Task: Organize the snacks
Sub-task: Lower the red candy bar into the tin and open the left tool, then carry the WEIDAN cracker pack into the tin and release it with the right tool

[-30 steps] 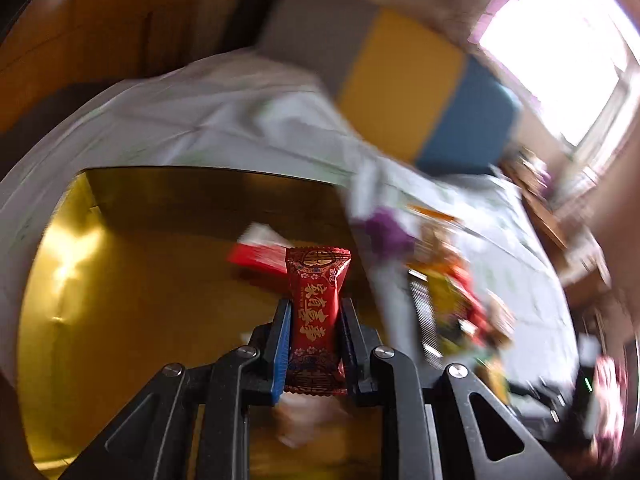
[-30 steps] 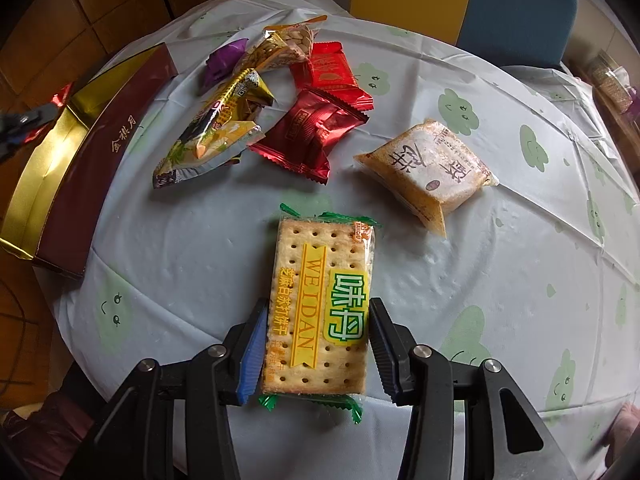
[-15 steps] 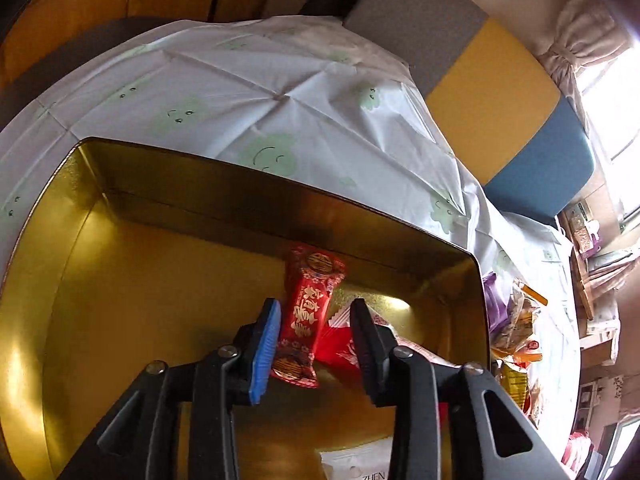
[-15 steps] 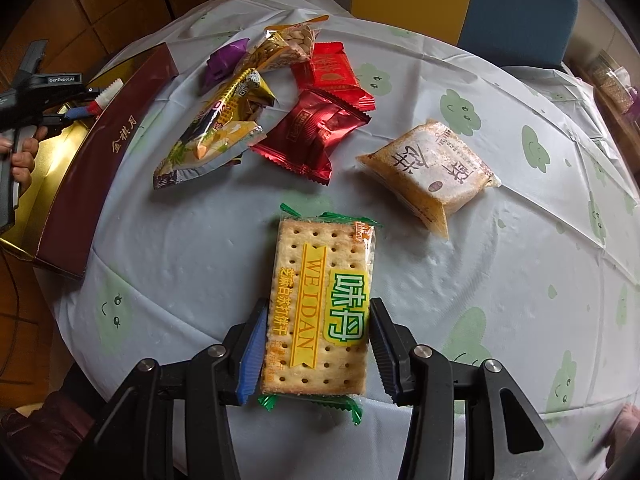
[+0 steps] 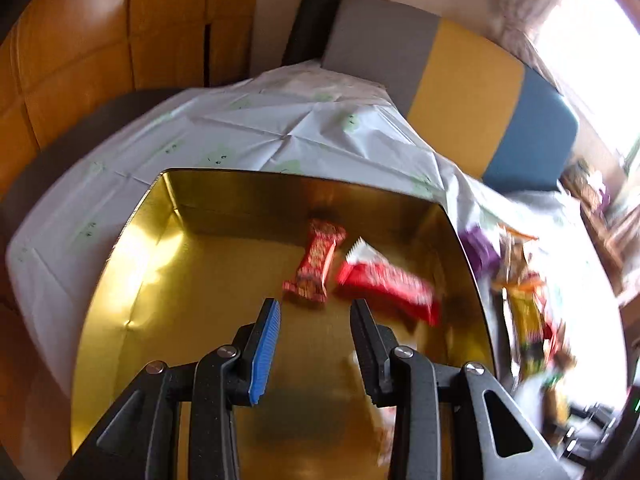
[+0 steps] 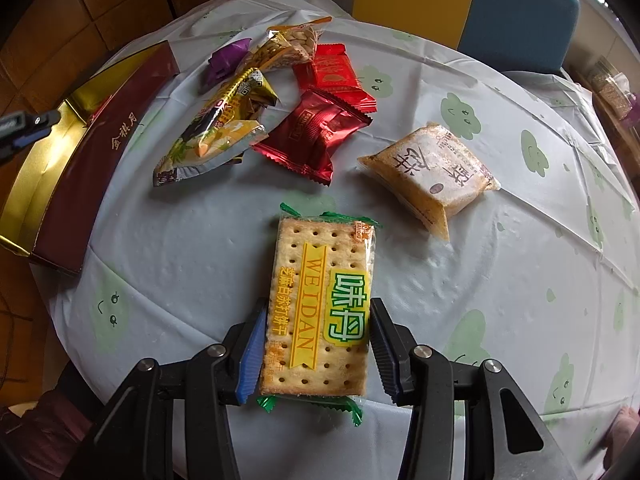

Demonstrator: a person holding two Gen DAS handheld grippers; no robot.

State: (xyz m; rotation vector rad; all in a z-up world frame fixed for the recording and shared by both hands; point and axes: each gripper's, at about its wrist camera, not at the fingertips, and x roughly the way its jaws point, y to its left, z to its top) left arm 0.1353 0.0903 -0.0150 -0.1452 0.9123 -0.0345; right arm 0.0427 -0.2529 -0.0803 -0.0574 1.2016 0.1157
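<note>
Covering round table (image 6: 192, 248), cloud-printed cloth (image 6: 520, 208)

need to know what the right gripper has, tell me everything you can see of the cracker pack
The cracker pack is a flat rectangular stack of pale, dotted crackers in clear film with green crimped ends, a yellow WEIDAN banner and a green label. It lies lengthwise between the fingers of the right gripper, whose pads press its long sides, above the pale tablecloth.

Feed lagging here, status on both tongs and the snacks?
Left tongs open, empty, over gold box; red candy lies inside. Right tongs shut on cracker pack. Nothing blocking.
</note>
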